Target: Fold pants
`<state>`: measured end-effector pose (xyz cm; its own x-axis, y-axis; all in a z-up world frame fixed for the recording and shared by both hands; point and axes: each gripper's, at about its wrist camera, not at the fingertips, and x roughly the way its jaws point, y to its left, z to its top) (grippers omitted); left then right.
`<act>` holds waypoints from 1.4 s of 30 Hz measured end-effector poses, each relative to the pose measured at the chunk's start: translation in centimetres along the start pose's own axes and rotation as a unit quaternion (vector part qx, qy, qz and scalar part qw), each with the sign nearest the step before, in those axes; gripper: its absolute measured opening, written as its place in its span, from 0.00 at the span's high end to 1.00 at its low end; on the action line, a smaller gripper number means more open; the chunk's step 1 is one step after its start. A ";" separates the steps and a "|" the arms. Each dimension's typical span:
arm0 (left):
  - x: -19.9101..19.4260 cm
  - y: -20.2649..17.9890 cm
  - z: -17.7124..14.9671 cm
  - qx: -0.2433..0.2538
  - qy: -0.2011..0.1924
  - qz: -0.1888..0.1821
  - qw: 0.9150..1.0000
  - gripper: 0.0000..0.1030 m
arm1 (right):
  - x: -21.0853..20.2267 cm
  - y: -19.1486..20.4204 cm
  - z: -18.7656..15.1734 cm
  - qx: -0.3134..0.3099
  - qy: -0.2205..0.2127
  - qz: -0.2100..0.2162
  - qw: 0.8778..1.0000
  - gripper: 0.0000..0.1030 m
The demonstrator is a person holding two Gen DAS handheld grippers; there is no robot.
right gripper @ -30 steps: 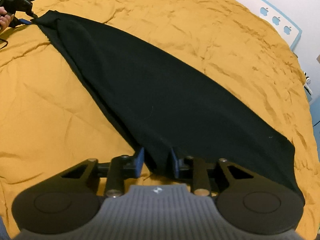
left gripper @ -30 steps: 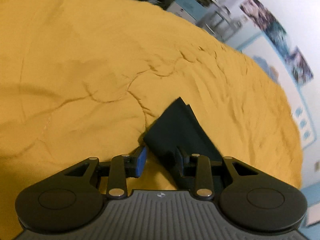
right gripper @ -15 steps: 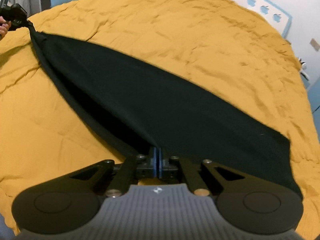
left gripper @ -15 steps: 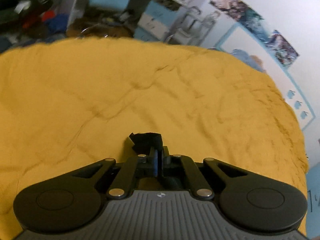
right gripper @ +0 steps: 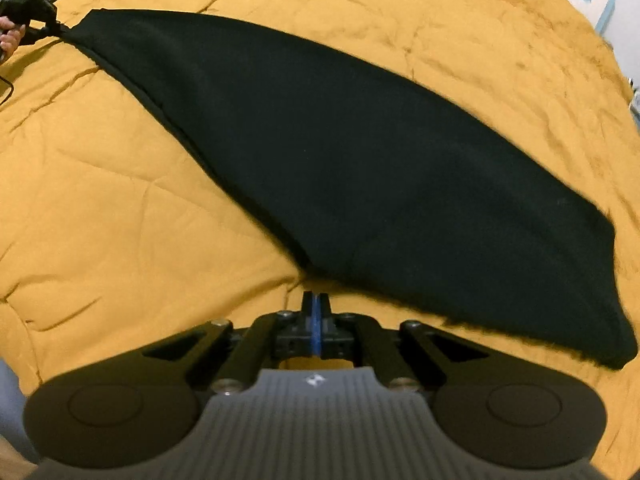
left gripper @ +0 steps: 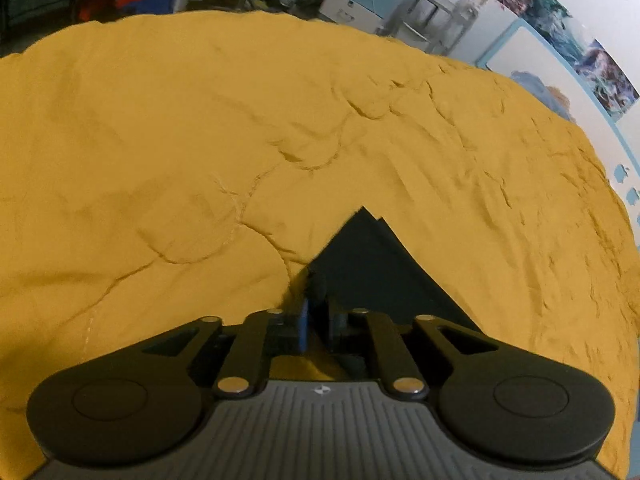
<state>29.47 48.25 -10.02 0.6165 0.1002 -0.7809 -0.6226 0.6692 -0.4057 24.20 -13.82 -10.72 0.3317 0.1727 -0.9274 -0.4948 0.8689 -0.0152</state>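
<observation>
While pants [right gripper: 360,168] sprawl on bedspread [right gripper: 120,220] | left hand-held gripper [left gripper: 318,316] pinches corner | right hand-held gripper [right gripper: 316,312] pressed together, empty

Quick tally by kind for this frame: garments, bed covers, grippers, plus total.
Black fabric pants: 1
Yellow wrinkled bedspread: 1
Black two-finger grippers: 2, left gripper and right gripper
Total: 4

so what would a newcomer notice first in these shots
The long black pants stand out first. In the right wrist view they run diagonally across the yellow bedspread, with one end pulled to a point at the far top left. In the left wrist view, only a dark triangular corner of them pokes up just past the left gripper.
</observation>
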 end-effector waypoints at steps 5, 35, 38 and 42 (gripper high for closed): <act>-0.9 1.2 -1.4 -0.046 0.002 -0.032 0.998 0.56 | -2.1 -2.1 -0.1 0.038 -0.044 0.018 0.998 0.70; -0.8 -7.6 1.1 0.183 -0.068 0.076 0.978 0.44 | 4.5 -36.2 3.1 0.256 -0.126 -0.006 0.959 0.53; 1.8 -7.3 2.0 0.186 -0.047 0.059 0.980 0.43 | 5.7 -37.0 3.3 0.268 -0.119 0.010 0.956 0.53; 4.9 -5.9 2.3 0.163 -0.038 0.051 0.985 0.43 | 6.8 -37.6 3.2 0.267 -0.107 0.030 0.957 0.53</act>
<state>37.31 46.48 -10.39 0.6010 0.2256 -0.7668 -0.5032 0.8521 -0.1438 47.63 -43.82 -15.30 0.5003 0.2708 -0.8224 -0.0558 0.9579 0.2815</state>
